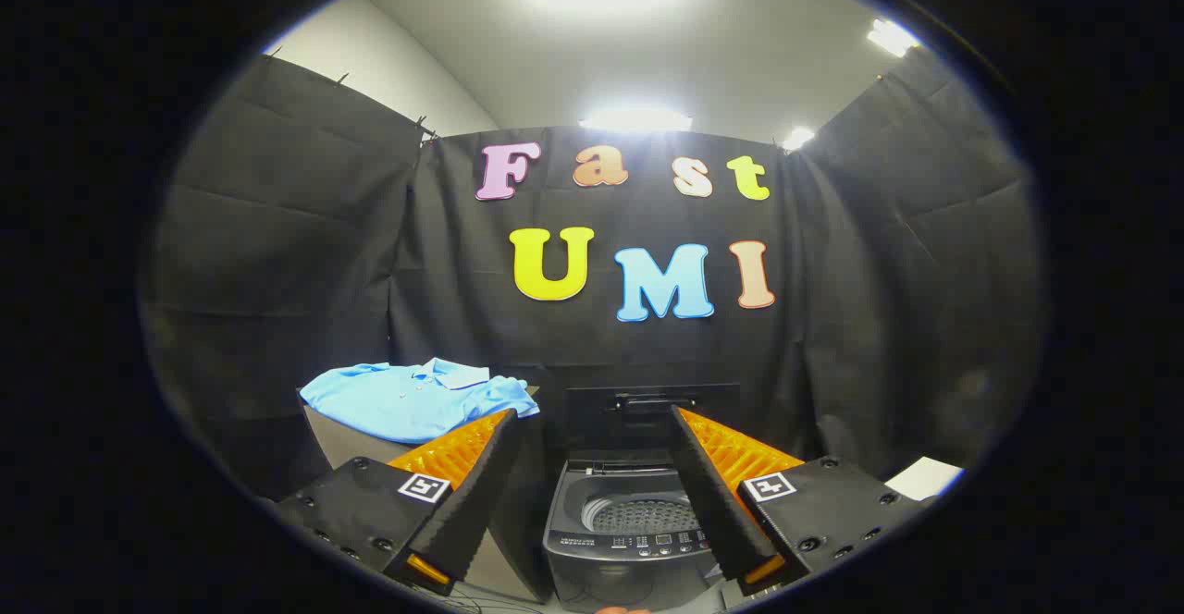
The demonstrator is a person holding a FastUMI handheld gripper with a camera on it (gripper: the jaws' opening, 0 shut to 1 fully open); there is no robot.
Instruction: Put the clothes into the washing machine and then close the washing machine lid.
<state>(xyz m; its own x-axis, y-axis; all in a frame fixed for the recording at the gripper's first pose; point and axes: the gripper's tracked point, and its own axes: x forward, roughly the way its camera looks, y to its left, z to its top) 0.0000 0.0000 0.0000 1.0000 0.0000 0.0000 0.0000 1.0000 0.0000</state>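
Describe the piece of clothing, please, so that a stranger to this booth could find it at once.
Start at the grey washing machine, lid up, seen between the open tool's fingers. Beside it stands a low table. On it lies a light blue polo shirt, the sole bright cloth here.

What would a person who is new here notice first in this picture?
The bright blue shirt draws the eye first: it lies spread on a raised surface beyond the tool's left finger. Next comes the dark washing machine, straight ahead between the fingers, with its lid standing up and its drum exposed. The tool itself is wide open and holds nothing.
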